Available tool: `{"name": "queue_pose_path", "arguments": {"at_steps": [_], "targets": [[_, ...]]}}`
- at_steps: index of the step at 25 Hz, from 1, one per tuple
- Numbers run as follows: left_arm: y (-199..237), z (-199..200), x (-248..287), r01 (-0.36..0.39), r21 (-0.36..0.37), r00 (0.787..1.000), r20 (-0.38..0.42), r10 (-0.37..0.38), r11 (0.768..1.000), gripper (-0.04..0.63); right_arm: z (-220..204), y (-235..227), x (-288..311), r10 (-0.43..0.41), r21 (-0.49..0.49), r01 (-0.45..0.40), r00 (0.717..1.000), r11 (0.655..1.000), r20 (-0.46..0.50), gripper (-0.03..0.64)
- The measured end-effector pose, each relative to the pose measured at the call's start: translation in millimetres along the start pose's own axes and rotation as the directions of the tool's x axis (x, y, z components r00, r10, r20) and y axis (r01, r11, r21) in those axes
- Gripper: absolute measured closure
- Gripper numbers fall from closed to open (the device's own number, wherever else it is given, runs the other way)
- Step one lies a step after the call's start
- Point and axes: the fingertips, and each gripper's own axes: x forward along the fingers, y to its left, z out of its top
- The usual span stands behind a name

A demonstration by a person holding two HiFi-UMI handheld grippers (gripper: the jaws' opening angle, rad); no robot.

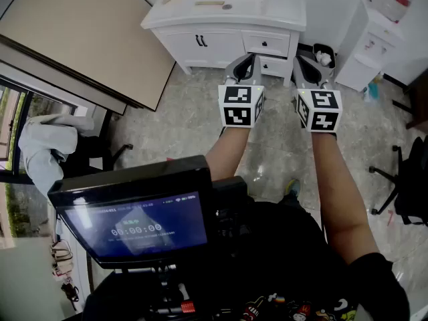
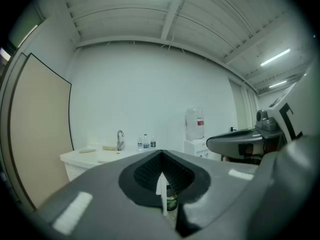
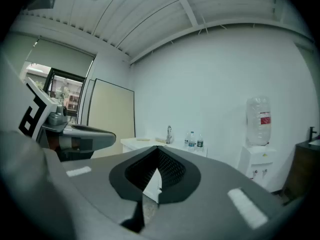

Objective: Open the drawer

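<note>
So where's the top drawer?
In the head view the top drawer sits on the right of the white cabinet, beside its two doors, just beyond the left tongs.

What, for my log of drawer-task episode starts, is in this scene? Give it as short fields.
setting: white vanity cabinet by the wall; water dispenser to its right in the head view
drawers: upper drawer closed; the one below it, partly behind the left gripper, looks closed
left gripper: in the air short of the cabinet, jaws together, empty
right gripper: beside it, jaws together, empty
contact: neither gripper touches the cabinet
task state: drawer not yet opened
</note>
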Motion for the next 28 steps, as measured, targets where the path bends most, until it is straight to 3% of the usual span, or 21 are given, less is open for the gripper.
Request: {"name": "queue_pose_path", "arguments": {"at_steps": [9,14,22,28], "targets": [[15.4,-2.3,7.8,0.004,0.002,1.000,-0.004,-0.004,1.000,0.595,1.0,7.3,12.6,0.004,-0.006,-0.004,1.000,1.000,0.018,0.594],[1.6,-12.1,20.1,0.011,0.007,1.000,-0.018,-0.011,1.000,0.595,-9.8,-7.1,13.1,0.004,0.003,-0.004,1.000,1.000,0.011,0.594],[-38.6,-46.5,68.3,-0.073,-0.048,0.995,-0.078,0.069,0.996,0.595,-46.5,-61.7,26.1,0.101,0.022,-0.101,0.994,0.995,-0.030,0.594],[-13.5,-70.6,103.2,-0.085,-0.054,0.991,-0.108,0.079,0.995,0.595,-68.9,-67.9,67.0,0.111,0.027,-0.110,0.993,0.994,-0.043,0.594]]}}
